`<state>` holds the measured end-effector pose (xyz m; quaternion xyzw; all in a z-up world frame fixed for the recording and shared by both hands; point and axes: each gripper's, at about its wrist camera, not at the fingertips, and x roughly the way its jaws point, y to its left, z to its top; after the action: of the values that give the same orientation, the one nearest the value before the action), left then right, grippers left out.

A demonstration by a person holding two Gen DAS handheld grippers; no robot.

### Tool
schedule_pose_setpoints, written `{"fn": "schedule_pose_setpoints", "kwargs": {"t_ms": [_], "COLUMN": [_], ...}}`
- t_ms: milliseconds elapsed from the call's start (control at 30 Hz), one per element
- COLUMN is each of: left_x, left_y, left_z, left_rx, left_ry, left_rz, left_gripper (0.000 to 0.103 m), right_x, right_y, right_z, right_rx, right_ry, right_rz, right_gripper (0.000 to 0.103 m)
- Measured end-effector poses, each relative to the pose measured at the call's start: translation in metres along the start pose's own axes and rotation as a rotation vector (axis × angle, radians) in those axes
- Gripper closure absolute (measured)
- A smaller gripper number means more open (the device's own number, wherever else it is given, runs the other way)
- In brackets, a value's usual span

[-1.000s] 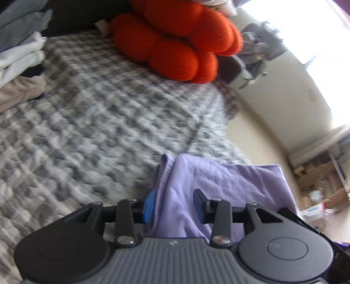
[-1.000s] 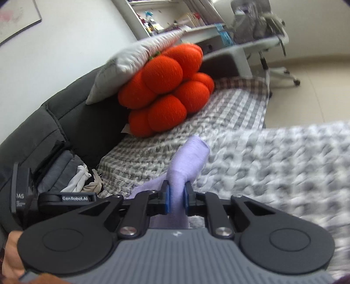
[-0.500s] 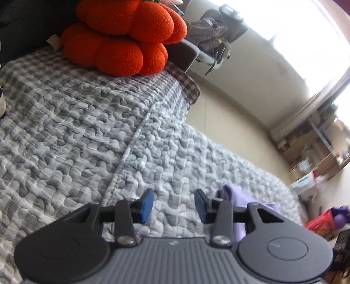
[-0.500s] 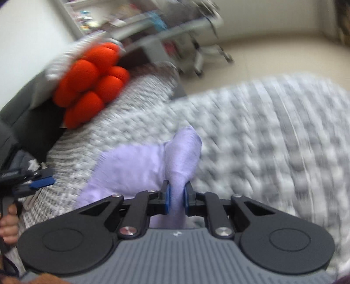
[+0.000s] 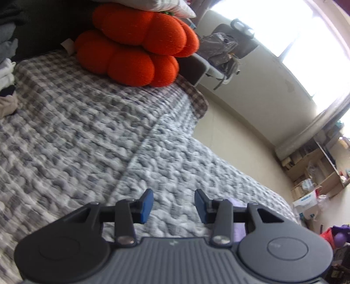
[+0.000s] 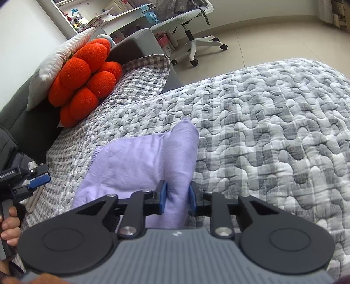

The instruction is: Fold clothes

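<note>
Right gripper jaws opening, lilac cloth fold between them. Left gripper at 9 o'clock, jaws apart, empty, over quilt.

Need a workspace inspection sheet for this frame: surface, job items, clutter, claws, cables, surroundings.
Surface: grey-and-white quilted bedspread, mostly bare.
Job's things: lilac garment lying partly folded on the quilt, one bunched fold raised toward the right claw.
Clutter: orange lobed cushion with a white pillow behind it; pile of clothes at the bed's far-left edge.
Claws: left claw open, nothing between its pads, over bare quilt. Right claw opening, the lilac fold between its pads.
Cables: nothing seen.
Surroundings: white office chair, shelves, bright window, tiled floor.
</note>
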<state>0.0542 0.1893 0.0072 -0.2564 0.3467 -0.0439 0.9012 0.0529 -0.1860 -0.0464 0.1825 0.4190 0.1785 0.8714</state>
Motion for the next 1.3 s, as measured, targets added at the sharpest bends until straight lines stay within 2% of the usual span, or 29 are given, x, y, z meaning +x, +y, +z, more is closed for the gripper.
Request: {"fn": "schedule_pose_setpoints", "kwargs": {"t_ms": [267,433,600,733,933,1033,1100,1133,1167,1300], "left_x": [0.014,0.024,0.051,0.081,0.115,0.124,0.128,0.129,0.128,0.125], "left_y": [-0.042,-0.078,-0.101,-0.103,-0.113,-0.114,-0.114,-0.112,-0.110,-0.103], "left_z": [-0.023,-0.036,-0.031,-0.022,-0.018,-0.019,-0.020,-0.020,-0.020,-0.019], "left_rx": [0.068,0.171,0.232,0.222,0.266,0.284,0.290,0.287,0.282,0.254], "left_ry": [0.016,-0.009,0.003,0.066,0.119,0.152,0.165,0.172,0.177,0.182], "left_rz": [-0.093,-0.160,-0.179,-0.204,-0.154,-0.139,-0.110,-0.095,-0.090,-0.103], "left_gripper": [0.056,0.057,0.058,0.058,0.057,0.060,0.065,0.072,0.074,0.074], "right_x": [0.005,0.010,0.018,0.022,0.023,0.019,0.017,0.016,0.015,0.012], "right_y": [-0.003,-0.002,0.001,-0.004,-0.005,-0.007,-0.008,-0.009,-0.010,-0.010], "right_z": [0.013,0.019,0.026,0.030,0.031,0.029,0.028,0.028,0.027,0.024], "right_rx": [-0.018,-0.022,-0.078,-0.058,-0.085,-0.080,-0.077,-0.076,-0.075,-0.079], "right_ry": [-0.010,-0.021,-0.047,-0.036,-0.027,-0.028,-0.027,-0.026,-0.026,-0.021], "right_rz": [-0.008,-0.016,-0.032,-0.007,-0.004,0.004,0.009,0.012,0.014,0.017], "right_gripper": [0.071,0.070,0.070,0.070,0.070,0.070,0.070,0.070,0.070,0.070]}}
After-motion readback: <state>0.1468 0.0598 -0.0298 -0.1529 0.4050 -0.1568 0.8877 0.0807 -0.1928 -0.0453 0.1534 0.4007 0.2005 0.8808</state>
